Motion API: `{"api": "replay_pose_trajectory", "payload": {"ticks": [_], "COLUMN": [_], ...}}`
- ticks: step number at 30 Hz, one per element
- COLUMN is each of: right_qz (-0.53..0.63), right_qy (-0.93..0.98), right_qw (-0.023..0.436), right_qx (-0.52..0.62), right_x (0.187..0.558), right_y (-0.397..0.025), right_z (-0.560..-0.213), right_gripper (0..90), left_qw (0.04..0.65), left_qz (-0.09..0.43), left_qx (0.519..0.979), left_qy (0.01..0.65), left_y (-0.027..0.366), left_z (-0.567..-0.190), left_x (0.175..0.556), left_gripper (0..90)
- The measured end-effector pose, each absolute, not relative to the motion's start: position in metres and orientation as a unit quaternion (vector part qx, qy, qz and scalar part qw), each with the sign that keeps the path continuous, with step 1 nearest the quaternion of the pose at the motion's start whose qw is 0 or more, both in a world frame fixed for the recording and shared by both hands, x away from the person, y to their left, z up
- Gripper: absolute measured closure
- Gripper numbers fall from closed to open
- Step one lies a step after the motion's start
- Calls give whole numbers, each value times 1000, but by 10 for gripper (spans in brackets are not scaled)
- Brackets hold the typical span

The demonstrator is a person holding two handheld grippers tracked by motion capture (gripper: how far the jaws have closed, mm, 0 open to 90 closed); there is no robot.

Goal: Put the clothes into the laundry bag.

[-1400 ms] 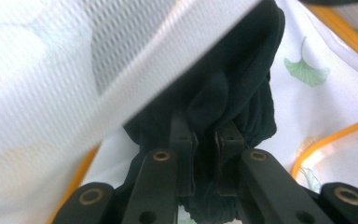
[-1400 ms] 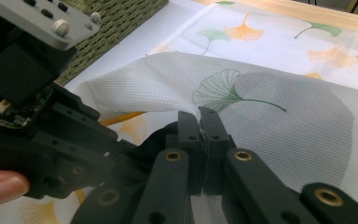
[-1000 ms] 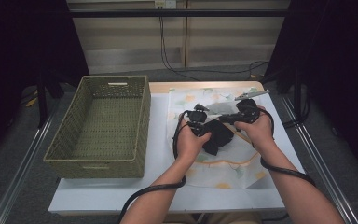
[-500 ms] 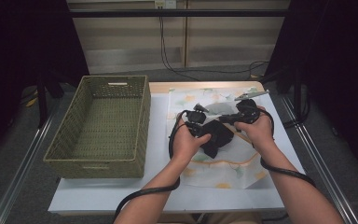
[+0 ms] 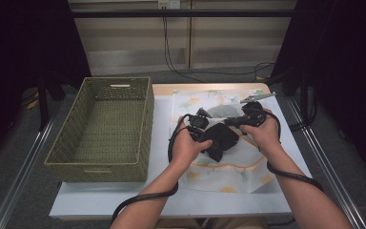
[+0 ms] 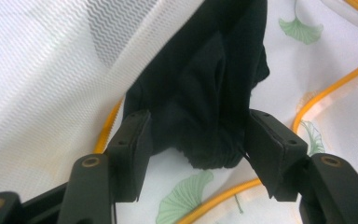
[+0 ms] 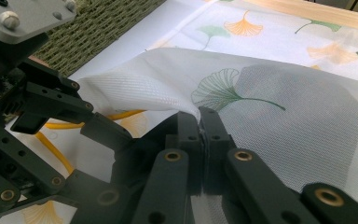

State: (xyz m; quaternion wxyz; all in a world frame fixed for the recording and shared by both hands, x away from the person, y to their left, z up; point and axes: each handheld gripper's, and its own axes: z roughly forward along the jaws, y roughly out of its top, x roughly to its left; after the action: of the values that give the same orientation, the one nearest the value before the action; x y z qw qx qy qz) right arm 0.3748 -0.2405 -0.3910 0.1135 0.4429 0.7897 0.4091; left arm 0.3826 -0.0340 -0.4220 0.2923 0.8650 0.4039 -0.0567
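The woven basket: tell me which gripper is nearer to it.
Left. The left gripper sits just right of the woven basket, over the mesh laundry bag. The right gripper is farther right, beyond the black garment.

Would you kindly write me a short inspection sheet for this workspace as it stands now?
Surface: white table, wooden strip at the far edge.
Job's things: black garment partly inside a white mesh bag printed with ginkgo leaves.
Clutter: empty green wicker basket on the left.
Grippers: left gripper open around the garment's bunched end; right gripper shut on the bag's edge.
Cables: one black cable trails from each gripper; more on the floor behind.
Surroundings: dark curtains, metal rails.
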Motion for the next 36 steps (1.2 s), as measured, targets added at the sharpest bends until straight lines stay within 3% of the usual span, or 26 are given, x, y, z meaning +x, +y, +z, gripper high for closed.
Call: {"api": "replay_pose_trajectory", "payload": {"ticks": [5,16,29,36], "right_qz": [409,409,410,411], "right_qy": [790,790,788,787], "right_qw": [115,114,113,114], "right_qx": [443,443,445,446], "right_x": [375,375,376,375], "right_y": [-241,-243,-244,-244], "right_z": [-391,-391,-391,-391], "right_gripper": [898,898,898,898], "left_qw": [287,275,262,267], "left_qz": [-55,-58,-78,-79], "left_qx": [869,872,870,868], "left_qy": [399,402,411,410], "left_y": [-33,-33,-35,-40], "left_z": [-420,-420,-418,-423], "left_x": [383,381,381,382], "left_gripper": [415,510,862,891]}}
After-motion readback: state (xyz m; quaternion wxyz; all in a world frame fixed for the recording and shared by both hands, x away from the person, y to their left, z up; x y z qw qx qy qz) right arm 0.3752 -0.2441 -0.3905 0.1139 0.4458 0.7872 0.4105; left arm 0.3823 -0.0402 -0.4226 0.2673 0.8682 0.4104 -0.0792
